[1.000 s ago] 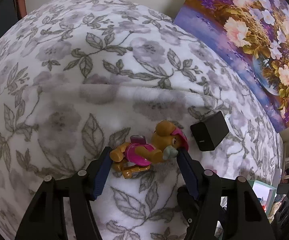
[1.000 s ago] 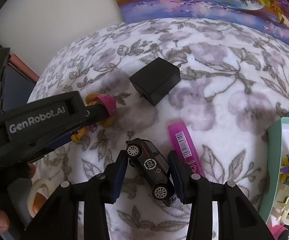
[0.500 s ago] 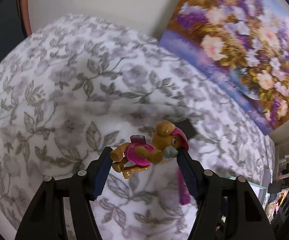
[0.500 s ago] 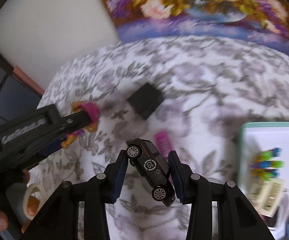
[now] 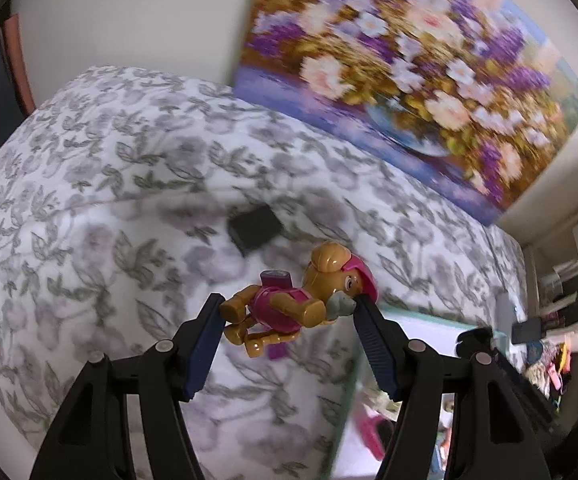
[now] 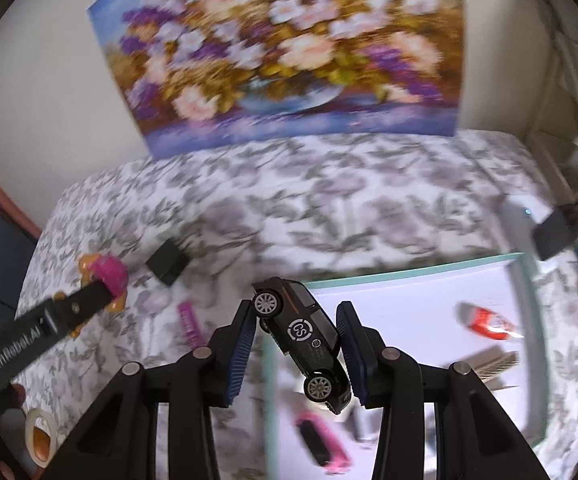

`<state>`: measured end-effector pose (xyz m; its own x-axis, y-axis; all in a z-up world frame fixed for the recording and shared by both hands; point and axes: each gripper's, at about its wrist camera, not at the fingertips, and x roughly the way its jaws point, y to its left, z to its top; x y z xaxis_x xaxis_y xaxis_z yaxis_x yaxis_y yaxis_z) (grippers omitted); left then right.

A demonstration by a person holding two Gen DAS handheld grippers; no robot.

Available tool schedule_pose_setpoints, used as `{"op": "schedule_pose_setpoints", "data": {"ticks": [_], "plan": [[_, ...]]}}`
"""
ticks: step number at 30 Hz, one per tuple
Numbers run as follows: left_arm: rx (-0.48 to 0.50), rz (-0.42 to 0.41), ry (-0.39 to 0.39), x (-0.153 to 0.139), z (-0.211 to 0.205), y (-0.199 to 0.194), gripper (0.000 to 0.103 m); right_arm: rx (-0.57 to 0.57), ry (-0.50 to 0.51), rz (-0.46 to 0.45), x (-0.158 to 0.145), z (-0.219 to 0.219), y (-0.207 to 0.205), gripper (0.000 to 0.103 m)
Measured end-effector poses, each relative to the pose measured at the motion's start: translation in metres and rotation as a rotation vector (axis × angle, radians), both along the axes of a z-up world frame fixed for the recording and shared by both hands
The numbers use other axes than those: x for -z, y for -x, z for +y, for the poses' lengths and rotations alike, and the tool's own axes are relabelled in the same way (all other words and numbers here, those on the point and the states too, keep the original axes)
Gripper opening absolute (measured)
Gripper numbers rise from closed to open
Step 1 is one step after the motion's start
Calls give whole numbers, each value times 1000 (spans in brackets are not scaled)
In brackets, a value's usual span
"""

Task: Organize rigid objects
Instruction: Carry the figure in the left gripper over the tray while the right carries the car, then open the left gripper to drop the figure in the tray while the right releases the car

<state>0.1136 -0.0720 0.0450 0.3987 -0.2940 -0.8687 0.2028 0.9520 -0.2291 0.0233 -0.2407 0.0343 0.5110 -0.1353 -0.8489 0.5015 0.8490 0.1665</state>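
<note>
My left gripper (image 5: 289, 306) is shut on a tan toy dog figure (image 5: 295, 304) in pink clothes and holds it in the air above the floral blanket. The figure also shows in the right wrist view (image 6: 105, 276). My right gripper (image 6: 295, 318) is shut on a black toy car (image 6: 303, 330) and holds it over the left edge of a white tray with a mint-green rim (image 6: 409, 270). The tray (image 5: 421, 314) lies to the lower right in the left wrist view.
A black cube (image 6: 167, 266) and a magenta marker (image 6: 189, 322) lie on the blanket (image 6: 329, 208). The tray holds a red-and-white item (image 6: 487, 322), a pink item (image 6: 323, 442) and other small things. A flower painting (image 6: 281, 52) leans on the wall behind.
Both grippers have risen off the blanket with their toys and swung to the right. The tray has come into fuller view under the car.
</note>
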Motion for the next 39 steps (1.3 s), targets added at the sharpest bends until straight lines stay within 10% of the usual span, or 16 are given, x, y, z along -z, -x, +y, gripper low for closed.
{"op": "schedule_pose_setpoints", "data": {"ticks": [39], "plan": [[344,-3,-233,68,-166,80,67,197,-47,148,61,-138,72,45]]}}
